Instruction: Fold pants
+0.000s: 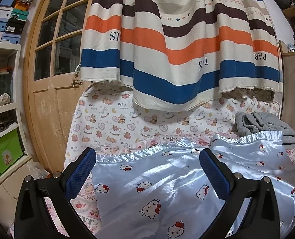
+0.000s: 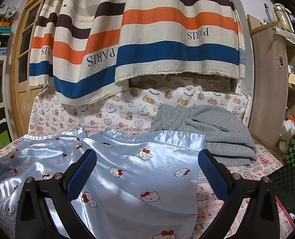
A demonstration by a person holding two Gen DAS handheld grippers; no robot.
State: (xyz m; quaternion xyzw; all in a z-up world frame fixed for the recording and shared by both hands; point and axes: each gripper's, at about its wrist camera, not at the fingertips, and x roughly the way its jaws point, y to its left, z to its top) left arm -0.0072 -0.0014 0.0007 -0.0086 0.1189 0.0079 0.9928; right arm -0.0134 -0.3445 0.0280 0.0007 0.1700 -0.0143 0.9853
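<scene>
Pants (image 1: 167,183) lie spread beneath both gaping tools (image 1: 147,155).

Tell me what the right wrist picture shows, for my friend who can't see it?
An open claw hovers over shiny light-blue cat-print pants spread on a bed. Grey folded clothes lie behind on the right, and a striped cloth hangs above.

Place: home bedroom (cluttered)
Evidence: bed (image 1: 111,123) in baby-bear sheet, striped curtain (image 1: 167,39), wooden door (image 1: 53,59), shelves of boxes (image 1: 6,20)
</scene>
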